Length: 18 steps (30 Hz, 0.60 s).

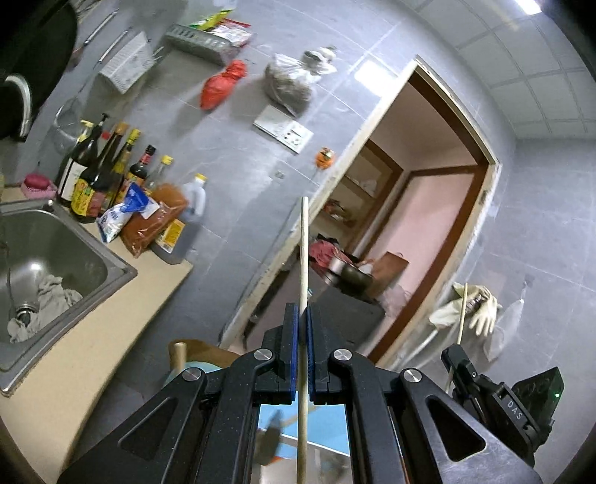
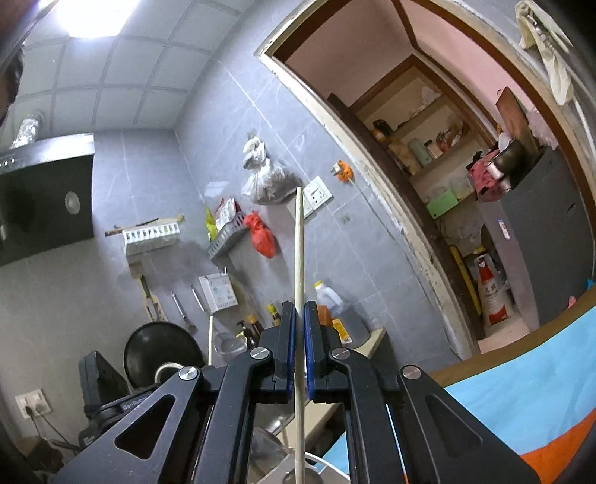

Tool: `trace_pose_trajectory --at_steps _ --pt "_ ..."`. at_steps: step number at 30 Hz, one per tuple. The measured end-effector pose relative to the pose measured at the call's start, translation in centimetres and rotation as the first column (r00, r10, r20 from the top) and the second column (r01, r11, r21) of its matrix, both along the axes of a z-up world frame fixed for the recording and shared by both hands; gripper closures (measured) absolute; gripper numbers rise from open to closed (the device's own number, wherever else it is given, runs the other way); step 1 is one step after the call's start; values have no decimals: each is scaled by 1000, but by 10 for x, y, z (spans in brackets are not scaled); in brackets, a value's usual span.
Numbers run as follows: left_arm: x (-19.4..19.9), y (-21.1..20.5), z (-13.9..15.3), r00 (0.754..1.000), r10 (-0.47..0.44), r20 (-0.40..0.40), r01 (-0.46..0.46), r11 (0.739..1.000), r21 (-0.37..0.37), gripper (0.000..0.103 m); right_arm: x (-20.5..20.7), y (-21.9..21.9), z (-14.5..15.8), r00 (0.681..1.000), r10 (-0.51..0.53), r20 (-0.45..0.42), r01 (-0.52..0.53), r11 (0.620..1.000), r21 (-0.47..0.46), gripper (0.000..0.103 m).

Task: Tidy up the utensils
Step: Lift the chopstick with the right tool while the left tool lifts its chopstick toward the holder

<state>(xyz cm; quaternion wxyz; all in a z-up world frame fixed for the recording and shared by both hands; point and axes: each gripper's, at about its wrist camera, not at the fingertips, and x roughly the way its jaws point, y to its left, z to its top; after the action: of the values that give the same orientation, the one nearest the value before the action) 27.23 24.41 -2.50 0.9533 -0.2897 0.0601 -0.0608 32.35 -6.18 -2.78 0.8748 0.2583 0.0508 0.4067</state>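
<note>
Both views are fairly bright, lit from overhead by a white ceiling panel [image 2: 87, 16] that is blown out to plain glare in the right wrist view. A softer reflection of light shows on the glossy grey wall tiles [image 1: 374, 72] beside the doorway in the left wrist view. The bottles [image 1: 108, 175] and red bag [image 1: 223, 83] there are smeared by motion blur. Fisheye distortion bends the door frame [image 2: 357, 149] into a curve, and the corners fall off to black.
</note>
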Motion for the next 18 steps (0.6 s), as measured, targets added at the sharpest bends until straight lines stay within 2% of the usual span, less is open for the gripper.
trace_pose_trajectory --at_steps 11,18 --pt "-12 -15 -30 991 106 82 -117 983 144 101 4 27 -33 996 53 71 -44 992 -121 100" --pt "-12 -23 -45 992 101 75 -116 968 224 101 -3 38 -45 995 51 90 -32 980 -194 100"
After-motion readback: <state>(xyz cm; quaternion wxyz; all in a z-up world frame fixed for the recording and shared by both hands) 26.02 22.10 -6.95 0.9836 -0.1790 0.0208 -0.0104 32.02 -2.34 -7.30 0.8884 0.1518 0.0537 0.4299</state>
